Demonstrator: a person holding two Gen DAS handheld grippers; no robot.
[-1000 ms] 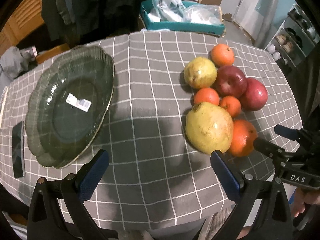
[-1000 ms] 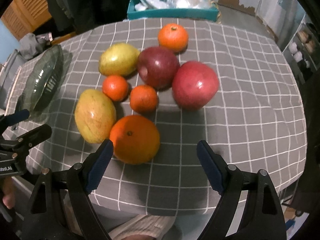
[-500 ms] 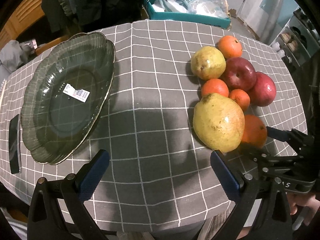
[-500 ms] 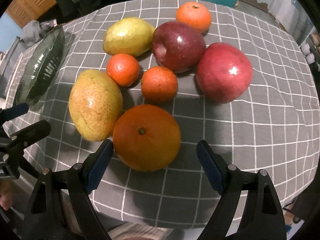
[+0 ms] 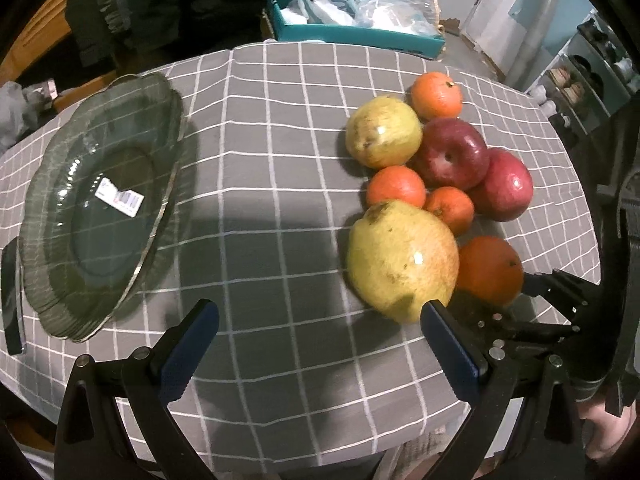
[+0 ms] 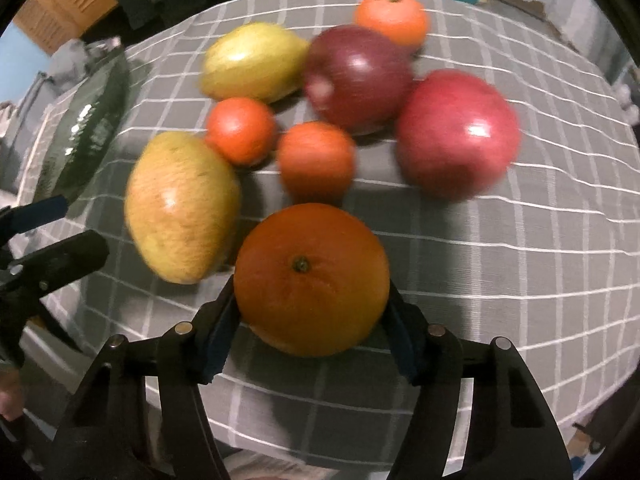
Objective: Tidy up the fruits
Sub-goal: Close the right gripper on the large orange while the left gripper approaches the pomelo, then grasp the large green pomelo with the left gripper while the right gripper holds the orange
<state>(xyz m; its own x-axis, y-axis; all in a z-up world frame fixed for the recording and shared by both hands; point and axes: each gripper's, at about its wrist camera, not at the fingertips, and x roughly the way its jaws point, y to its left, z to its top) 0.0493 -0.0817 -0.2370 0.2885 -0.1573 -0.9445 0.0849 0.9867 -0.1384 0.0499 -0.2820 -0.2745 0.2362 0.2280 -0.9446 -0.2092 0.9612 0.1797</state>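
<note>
Eight fruits sit clustered on the right of the desk (image 5: 280, 184), which has a grey checked cloth. Nearest one, the big orange (image 6: 311, 278), is between the pads of the right gripper (image 6: 310, 326), whose jaws are closing; both pads (image 6: 218, 334) look to be touching its sides. Just left of it, touching: large yellow pear (image 6: 182, 206). Farther back are two small oranges (image 6: 242, 130), a smaller yellow pear (image 6: 254, 62), two red apples (image 6: 358, 76) and a third small orange (image 6: 392, 16) at the far end. Left gripper (image 5: 320, 350) is spread wide over bare cloth near the desk's near edge, nothing between its pads. Green glass plate (image 5: 52, 288) with a sticker label sits far left, well apart from the fruit.
</note>
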